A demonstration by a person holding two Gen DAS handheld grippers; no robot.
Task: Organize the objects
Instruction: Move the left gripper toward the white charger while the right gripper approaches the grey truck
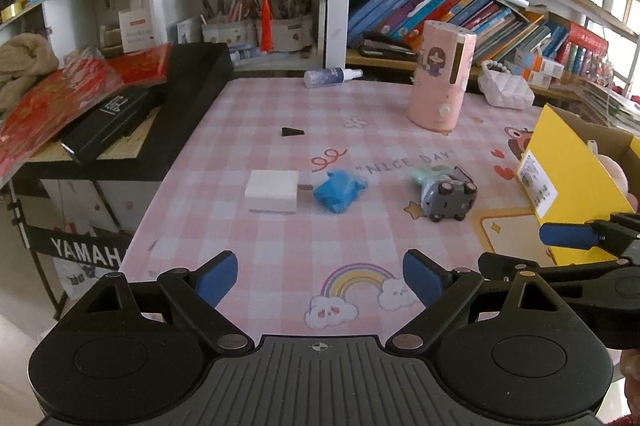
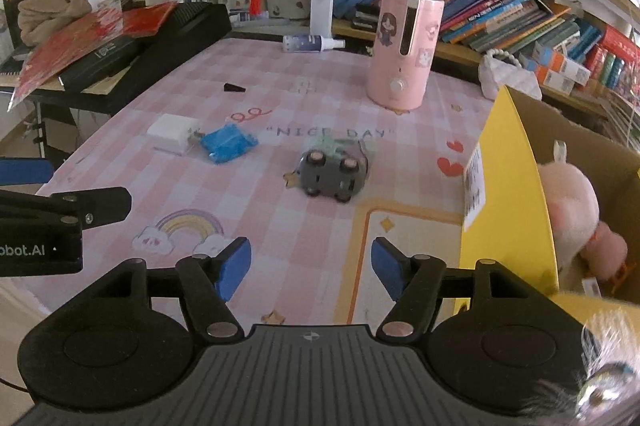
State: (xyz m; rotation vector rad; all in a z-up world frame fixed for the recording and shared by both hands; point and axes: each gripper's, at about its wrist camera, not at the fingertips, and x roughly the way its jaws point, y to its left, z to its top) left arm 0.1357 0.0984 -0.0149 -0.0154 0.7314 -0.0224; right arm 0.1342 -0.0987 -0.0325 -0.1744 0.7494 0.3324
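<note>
My left tool (image 1: pixel 320 280) and right tool (image 2: pixel 311 268) both stand spread and empty over the tabletop (image 1: pixel 280 258). The toy car (image 2: pixel 334 174) lies overturned, wheels up, near the yellow box (image 2: pixel 508 194); beyond it from the box lies the blue pouch (image 2: pixel 228 144). I judge the car light, rigid, slippery; I would pinch its flat sides.
</note>
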